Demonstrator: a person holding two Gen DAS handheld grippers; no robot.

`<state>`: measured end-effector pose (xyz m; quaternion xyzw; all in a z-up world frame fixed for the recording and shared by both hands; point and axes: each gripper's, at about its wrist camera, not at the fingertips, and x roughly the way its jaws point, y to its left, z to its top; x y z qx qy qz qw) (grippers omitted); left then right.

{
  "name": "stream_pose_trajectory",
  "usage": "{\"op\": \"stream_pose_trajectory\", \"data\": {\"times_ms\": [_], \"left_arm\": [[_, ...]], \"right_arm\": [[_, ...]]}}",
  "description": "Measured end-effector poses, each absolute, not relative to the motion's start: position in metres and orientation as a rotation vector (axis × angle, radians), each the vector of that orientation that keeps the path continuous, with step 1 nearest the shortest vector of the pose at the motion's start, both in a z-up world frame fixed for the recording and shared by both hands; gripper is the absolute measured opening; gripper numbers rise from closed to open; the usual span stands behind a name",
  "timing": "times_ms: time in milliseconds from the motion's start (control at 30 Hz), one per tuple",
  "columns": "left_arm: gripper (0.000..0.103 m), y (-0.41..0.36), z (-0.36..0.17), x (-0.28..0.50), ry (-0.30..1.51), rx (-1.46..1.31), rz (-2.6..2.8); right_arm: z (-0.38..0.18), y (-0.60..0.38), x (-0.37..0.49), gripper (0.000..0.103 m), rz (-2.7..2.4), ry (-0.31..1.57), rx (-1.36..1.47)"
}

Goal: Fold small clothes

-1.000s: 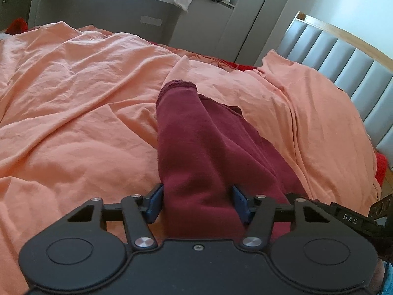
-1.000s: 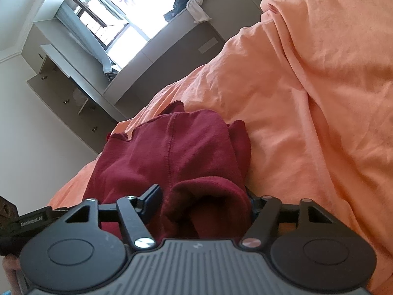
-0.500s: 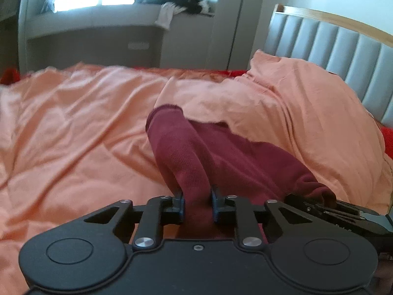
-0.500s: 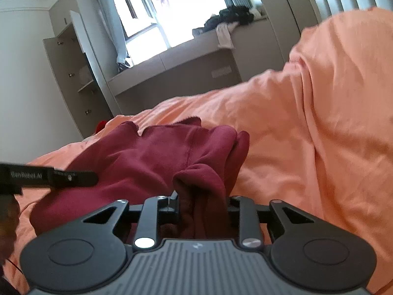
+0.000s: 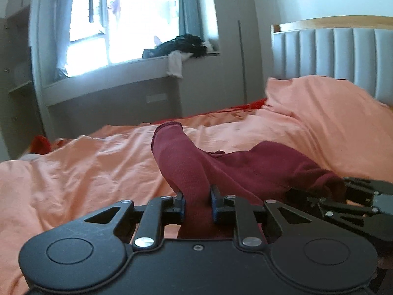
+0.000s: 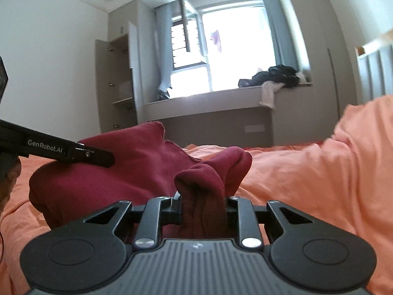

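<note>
Maroon garment [image 5: 245, 169] is lying on the bed [image 5: 73, 172]; I am pinching one bunched end in the left gripper [image 5: 197, 202] and the other in the right gripper [image 6: 203, 205], so both ends can be carried over together for a fold.

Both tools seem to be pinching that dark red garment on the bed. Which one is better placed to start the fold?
Probably neither alone. The left tool and right tool each clamp a bunched part of the dark red garment above the orange sheet, so a joint lift looks likeliest.
</note>
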<state>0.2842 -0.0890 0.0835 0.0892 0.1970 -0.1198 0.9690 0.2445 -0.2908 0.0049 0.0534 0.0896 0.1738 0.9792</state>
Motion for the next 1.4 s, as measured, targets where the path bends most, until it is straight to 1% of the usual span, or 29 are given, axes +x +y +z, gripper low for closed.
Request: {"op": "stream_pose_trajectory", "data": {"times_ms": [167,267,333,367,467,567,633,667,700,733,767,833,867,900,933,1100,1333,1400], "left_arm": [[0.022,-0.062,0.066,0.289,0.449,0.135,-0.197],[0.025,-0.055,0.049,0.294,0.501,0.11,-0.164],[0.03,-0.051,0.039,0.294,0.507,0.081,-0.144],[0.03,-0.049,0.035,0.292,0.506,0.068,-0.133],[0.035,-0.051,0.029,0.288,0.49,0.06,-0.098],[0.046,-0.054,0.028,0.283,0.472,0.082,-0.064],[0.061,-0.055,0.029,0.279,0.464,0.086,-0.036],[0.064,-0.054,0.03,0.277,0.465,0.079,-0.027],[0.069,-0.052,0.03,0.276,0.467,0.066,-0.022],[0.073,-0.049,0.03,0.275,0.469,0.051,-0.016],[0.075,-0.047,0.03,0.274,0.471,0.033,-0.007],[0.084,-0.043,0.029,0.271,0.47,0.0,0.014],[0.086,-0.041,0.029,0.27,0.467,-0.014,0.024],[0.089,-0.039,0.029,0.267,0.464,-0.028,0.033],[0.091,-0.039,0.029,0.265,0.459,-0.038,0.037],[0.091,-0.041,0.026,0.259,0.444,-0.018,0.042],[0.097,-0.042,0.026,0.259,0.438,-0.017,0.069],[0.097,-0.042,0.027,0.26,0.443,-0.025,0.074]], "right_arm": [[0.003,-0.26,0.255,0.025,0.371,0.18,0.043],[-0.005,-0.252,0.261,0.026,0.351,0.213,0.003],[-0.01,-0.247,0.262,0.029,0.335,0.233,-0.023],[-0.012,-0.246,0.262,0.03,0.33,0.241,-0.027],[-0.018,-0.245,0.263,0.037,0.316,0.266,-0.038],[-0.022,-0.242,0.261,0.042,0.3,0.274,-0.052],[-0.021,-0.245,0.261,0.045,0.294,0.276,-0.045],[-0.022,-0.246,0.26,0.045,0.291,0.278,-0.04],[-0.022,-0.247,0.259,0.047,0.29,0.279,-0.034],[-0.022,-0.247,0.259,0.049,0.287,0.28,-0.032],[-0.023,-0.248,0.259,0.051,0.281,0.28,-0.031],[-0.023,-0.25,0.261,0.059,0.266,0.282,-0.024],[-0.023,-0.251,0.261,0.062,0.259,0.284,-0.018],[-0.023,-0.252,0.26,0.067,0.249,0.285,-0.014],[-0.022,-0.253,0.261,0.072,0.241,0.286,-0.012],[-0.024,-0.259,0.26,0.085,0.21,0.287,-0.003],[-0.025,-0.265,0.261,0.097,0.194,0.285,0.012],[-0.025,-0.266,0.26,0.099,0.19,0.28,0.015]]}}
